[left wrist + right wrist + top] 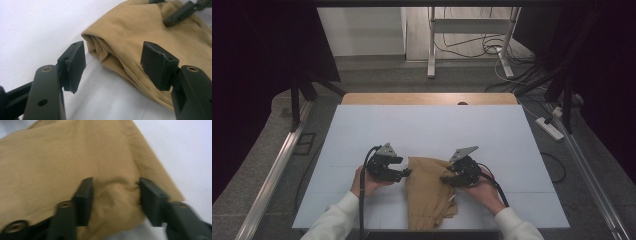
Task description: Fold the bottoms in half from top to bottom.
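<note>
The cloth [428,192] is a mustard-tan piece of fabric, folded into a long bundle that lies flat on the white table near its front edge, at about six o'clock from the table's middle. Its length runs from twelve to six o'clock, wider at the far end and narrowing toward the near end. The surface is soft and lightly creased, with several layers stacked on one another. In the left gripper view the cloth [140,32] shows a rounded folded corner where the layers curl under. In the right gripper view the cloth [75,157] has a small puckered ridge near one straight edge.
</note>
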A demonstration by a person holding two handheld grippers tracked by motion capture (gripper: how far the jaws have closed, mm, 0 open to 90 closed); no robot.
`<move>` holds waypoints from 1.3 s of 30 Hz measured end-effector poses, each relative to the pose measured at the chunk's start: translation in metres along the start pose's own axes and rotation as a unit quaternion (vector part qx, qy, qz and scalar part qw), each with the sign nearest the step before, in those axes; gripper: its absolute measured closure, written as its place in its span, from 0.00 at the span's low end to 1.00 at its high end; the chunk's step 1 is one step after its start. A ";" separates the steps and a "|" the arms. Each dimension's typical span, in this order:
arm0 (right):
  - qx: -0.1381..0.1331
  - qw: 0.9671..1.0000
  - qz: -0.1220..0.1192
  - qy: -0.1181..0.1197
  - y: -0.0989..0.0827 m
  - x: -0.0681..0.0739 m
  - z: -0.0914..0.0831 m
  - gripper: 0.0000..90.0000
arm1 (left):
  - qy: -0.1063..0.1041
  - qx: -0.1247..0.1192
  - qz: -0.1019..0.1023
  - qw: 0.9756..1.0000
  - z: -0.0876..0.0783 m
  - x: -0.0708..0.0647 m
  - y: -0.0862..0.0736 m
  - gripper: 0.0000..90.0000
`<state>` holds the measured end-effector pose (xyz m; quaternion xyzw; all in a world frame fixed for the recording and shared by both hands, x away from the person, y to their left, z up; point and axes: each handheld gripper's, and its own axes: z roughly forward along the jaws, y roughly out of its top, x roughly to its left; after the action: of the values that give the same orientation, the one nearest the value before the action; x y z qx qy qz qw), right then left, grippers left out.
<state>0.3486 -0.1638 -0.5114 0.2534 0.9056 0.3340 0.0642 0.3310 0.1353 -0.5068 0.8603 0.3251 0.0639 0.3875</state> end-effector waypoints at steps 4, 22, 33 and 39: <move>-0.010 1.000 -0.012 0.009 0.002 0.002 -0.007 0.88 | 0.001 -0.002 0.000 1.000 -0.001 0.001 0.000 0.39; -0.032 0.999 -0.006 -0.029 0.018 -0.024 -0.007 0.88 | 0.001 0.000 -0.002 1.000 -0.001 0.003 0.000 0.37; -0.067 0.996 0.042 -0.037 0.015 -0.031 -0.013 0.40 | 0.003 -0.022 -0.043 0.999 -0.006 0.007 0.000 0.30; -0.074 0.994 0.075 -0.026 0.009 -0.040 -0.021 0.33 | 0.009 -0.025 -0.071 0.997 -0.005 0.009 0.004 0.24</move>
<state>0.3806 -0.1898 -0.4920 0.3236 0.8548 0.3975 0.0815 0.3381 0.1416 -0.5019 0.8242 0.3873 0.0517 0.4098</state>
